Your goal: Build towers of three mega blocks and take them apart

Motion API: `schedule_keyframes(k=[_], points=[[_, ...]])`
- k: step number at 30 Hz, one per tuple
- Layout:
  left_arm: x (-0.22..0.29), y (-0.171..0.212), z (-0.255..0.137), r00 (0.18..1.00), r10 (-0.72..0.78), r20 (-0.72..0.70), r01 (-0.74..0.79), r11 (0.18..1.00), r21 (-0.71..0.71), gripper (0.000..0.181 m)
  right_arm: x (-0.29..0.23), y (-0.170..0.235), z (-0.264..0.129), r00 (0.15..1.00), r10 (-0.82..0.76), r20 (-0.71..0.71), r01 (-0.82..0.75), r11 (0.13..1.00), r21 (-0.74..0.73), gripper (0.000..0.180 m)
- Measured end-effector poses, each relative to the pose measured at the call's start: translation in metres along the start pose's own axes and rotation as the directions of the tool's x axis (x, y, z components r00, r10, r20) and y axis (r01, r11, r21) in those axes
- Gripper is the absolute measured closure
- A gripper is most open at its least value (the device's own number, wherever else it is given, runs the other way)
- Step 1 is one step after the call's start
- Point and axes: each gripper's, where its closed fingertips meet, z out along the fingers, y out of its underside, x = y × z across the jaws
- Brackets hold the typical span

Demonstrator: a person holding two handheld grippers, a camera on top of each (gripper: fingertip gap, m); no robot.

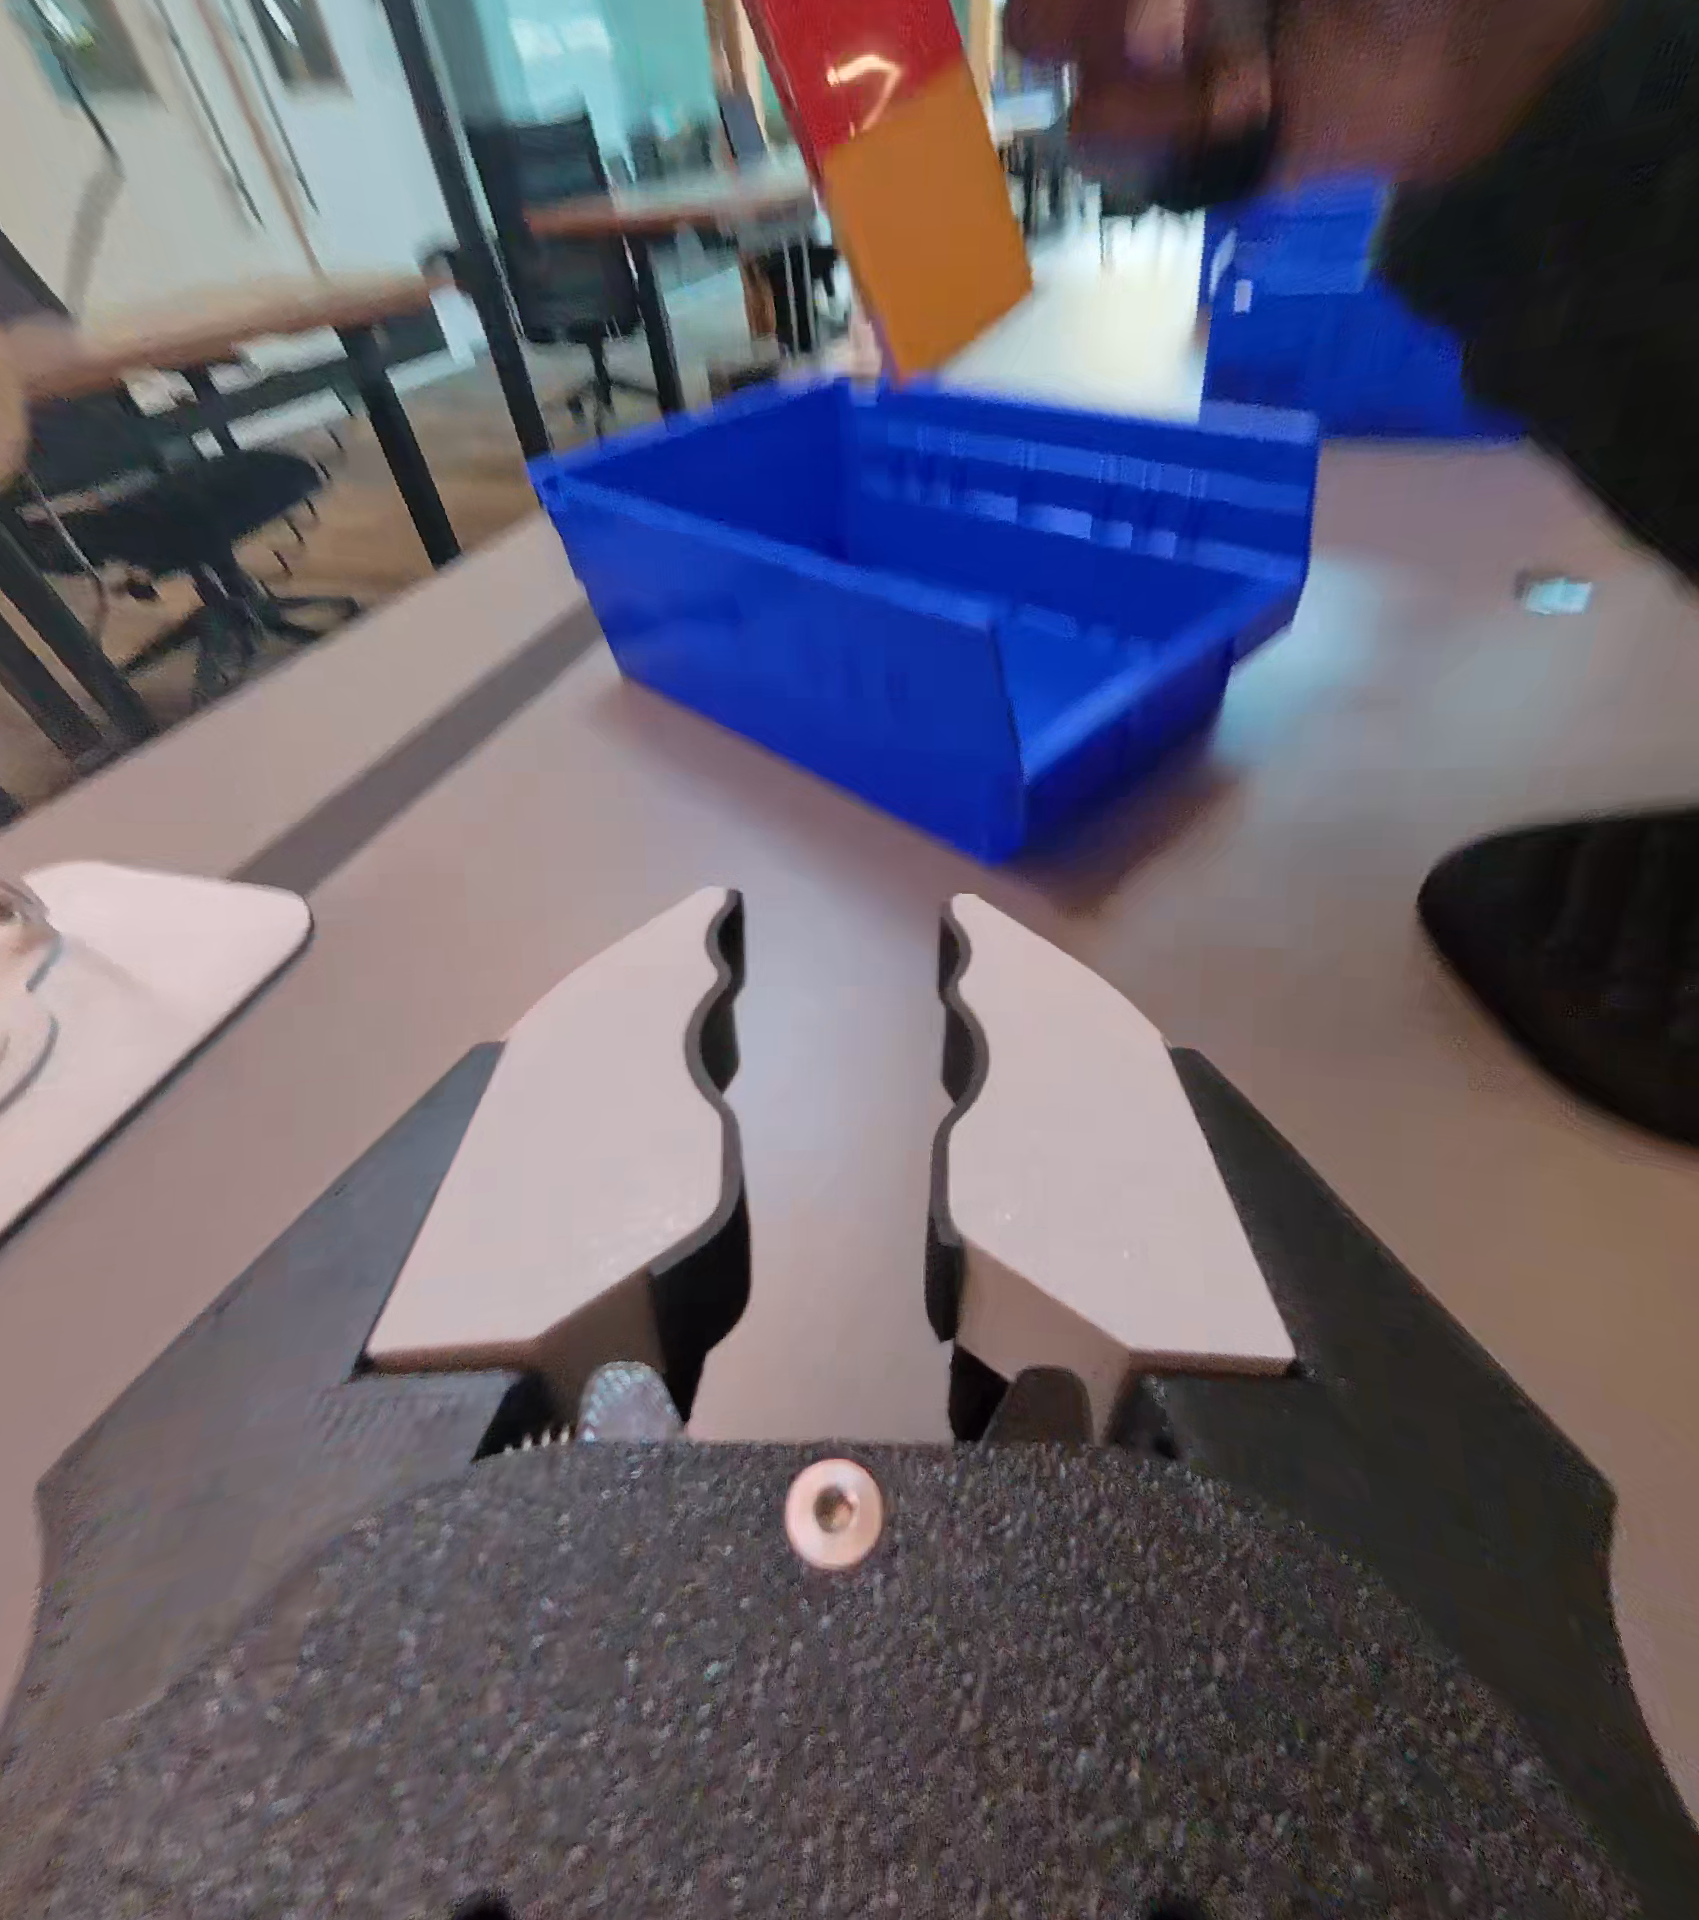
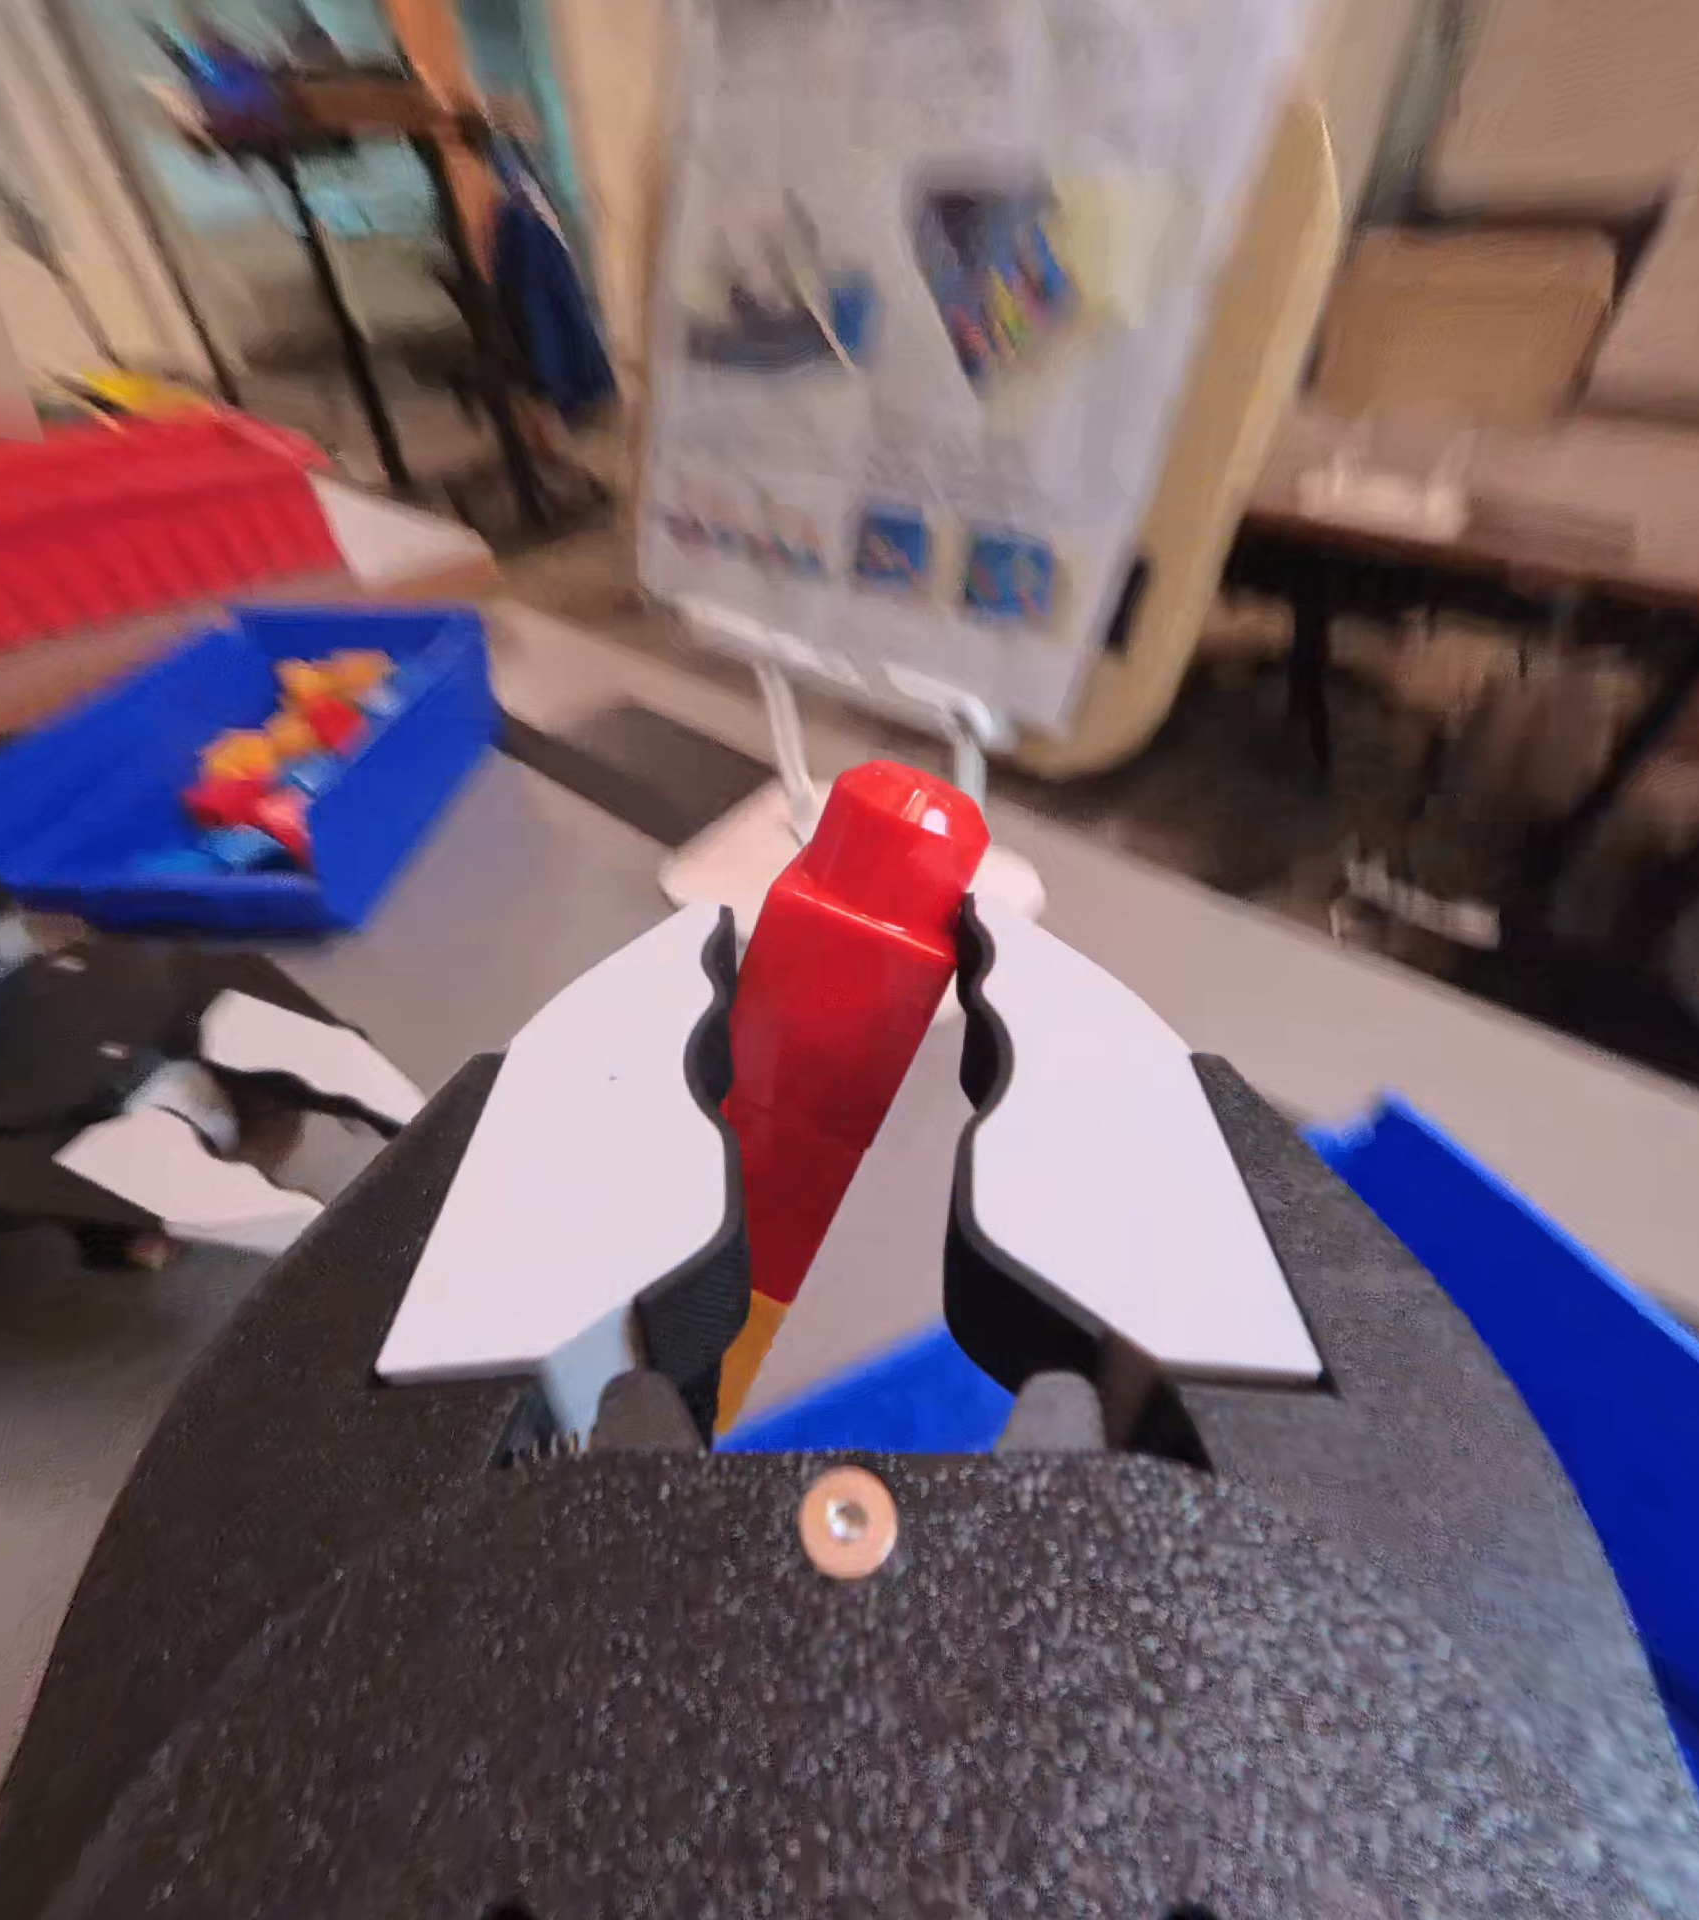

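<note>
My right gripper [image 2: 842, 916] is shut on a tower of mega blocks [image 2: 840, 1008], red at the top with an orange block [image 2: 749, 1351] at the bottom. The tower sits tilted between the pads. In the left wrist view the same tower [image 1: 912, 187] hangs in the air above an empty blue bin [image 1: 928, 644]. My left gripper [image 1: 840, 920] is open and empty, low over the grey table [image 1: 409, 935] in front of that bin. It also shows in the right wrist view [image 2: 232, 1122] at the lower left.
A second blue bin [image 2: 409, 821] with several loose blocks [image 2: 294, 748] stands at the left, with a red bin [image 2: 97, 520] behind it. A sheet on a white stand [image 2: 928, 364] stands ahead; its base [image 1: 97, 987] is left of my left gripper. A dark sleeve [image 1: 1634, 987] is at the right. Spacing between my two grippers at the tips: around 20 cm.
</note>
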Motion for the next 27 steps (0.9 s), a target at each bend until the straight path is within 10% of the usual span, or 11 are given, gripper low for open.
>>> schedule_keyframes(k=[6, 12, 20, 27], points=[[0.015, -0.056, -0.009, 0.989, 0.039, 0.144, -0.062, 0.984, 0.164, 0.112, -0.13, -0.007, 0.009, 0.987, -0.128, 0.093, 0.092, 0.942, 0.324, 0.138], [0.004, -0.055, -0.02, 0.928, 0.226, 0.297, -0.265, 0.959, 0.098, 0.138, -0.17, 0.014, 0.023, 0.991, -0.111, 0.076, 0.078, 0.933, 0.352, 0.14], [0.017, -0.043, -0.041, 0.96, 0.279, -0.03, -0.27, 0.948, 0.167, 0.141, -0.188, -0.001, -0.014, 0.828, -0.408, 0.386, 0.362, 0.913, 0.187, 0.138], [0.037, -0.024, -0.032, 0.938, 0.308, -0.16, -0.291, 0.949, 0.119, 0.141, -0.184, 0.024, -0.026, 0.61, -0.548, 0.572, 0.73, 0.669, -0.138, 0.128]])
